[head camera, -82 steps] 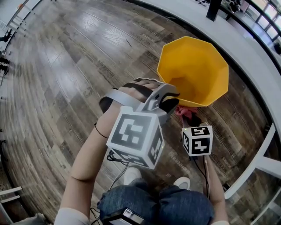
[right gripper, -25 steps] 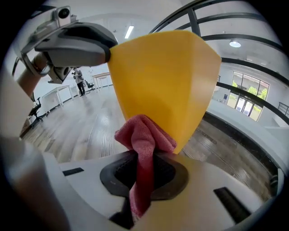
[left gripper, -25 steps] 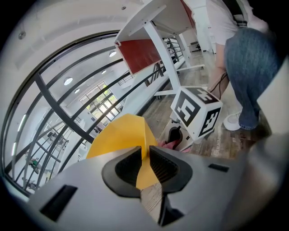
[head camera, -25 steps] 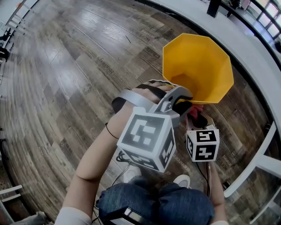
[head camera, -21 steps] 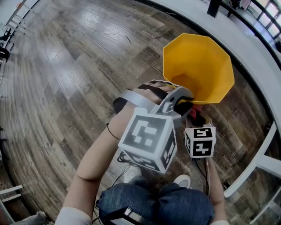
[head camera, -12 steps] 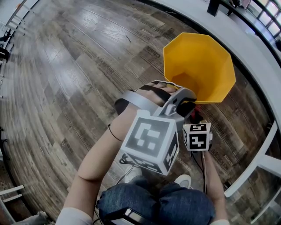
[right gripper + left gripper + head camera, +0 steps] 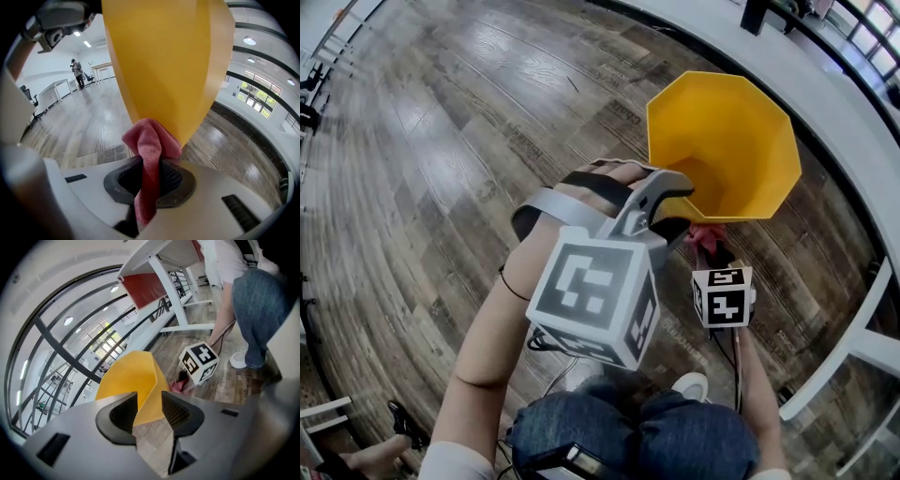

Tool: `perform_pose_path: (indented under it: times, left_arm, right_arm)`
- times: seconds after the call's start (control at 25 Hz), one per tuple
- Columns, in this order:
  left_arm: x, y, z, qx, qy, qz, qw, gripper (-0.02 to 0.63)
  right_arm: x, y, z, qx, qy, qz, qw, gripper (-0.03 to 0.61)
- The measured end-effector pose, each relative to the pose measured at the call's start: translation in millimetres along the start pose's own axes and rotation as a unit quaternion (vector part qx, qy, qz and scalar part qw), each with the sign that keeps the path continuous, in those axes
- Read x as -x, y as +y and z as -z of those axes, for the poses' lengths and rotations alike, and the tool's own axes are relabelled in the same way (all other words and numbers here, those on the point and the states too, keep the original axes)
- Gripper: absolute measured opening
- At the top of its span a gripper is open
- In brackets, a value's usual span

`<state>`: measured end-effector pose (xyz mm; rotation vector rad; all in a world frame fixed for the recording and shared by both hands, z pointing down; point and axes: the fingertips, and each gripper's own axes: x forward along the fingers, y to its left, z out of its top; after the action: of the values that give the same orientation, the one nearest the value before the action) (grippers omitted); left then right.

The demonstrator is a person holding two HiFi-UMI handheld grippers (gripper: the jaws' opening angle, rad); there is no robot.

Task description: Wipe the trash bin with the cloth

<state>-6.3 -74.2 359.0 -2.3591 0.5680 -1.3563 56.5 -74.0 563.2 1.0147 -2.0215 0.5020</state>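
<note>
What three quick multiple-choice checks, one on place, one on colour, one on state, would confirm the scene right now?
1. Where is the cloth relative to the trash bin?
A inside it; B against its outer wall; C far off on the floor.
2. What colour is the trash bin?
A blue; B yellow; C green.
3. How do the right tongs stand?
A open and empty; B shut on the bin's rim; C shut on the cloth.

Key: 1 B, the right gripper view shows the cloth bunched against the wall from outside. 2 B, every view shows it yellow. 3 C, the pads pinch the pink fabric between them.
</note>
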Motion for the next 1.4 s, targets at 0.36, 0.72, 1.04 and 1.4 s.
perform_pose_path:
  times: [0.36, 0.72, 1.04, 1.4]
  left_arm:
    - [-14, 18, 41, -0.072, 0.084, -0.011, 0.9938, 0.143]
    - [-16, -2, 7, -0.067, 0.039, -0.003, 0.997, 0.083]
    - [-17, -8, -4, -0.054, 0.016, 0.001, 0.9984, 0.071]
    - [-17, -8, -4, -0.044, 0.012, 0.003, 0.9989, 0.071]
  right_arm:
    - [100, 18, -48, -0.001, -0.096, -0.048, 0.994, 0.051]
    - [148, 13, -89, 0.011, -0.171, -0.031, 0.985, 0.051]
    - [104, 6, -65, 0.022, -0.119, -0.012, 0.993, 0.051]
    - [49, 4, -31, 0.035, -0.057, 0.001, 0.998, 0.051]
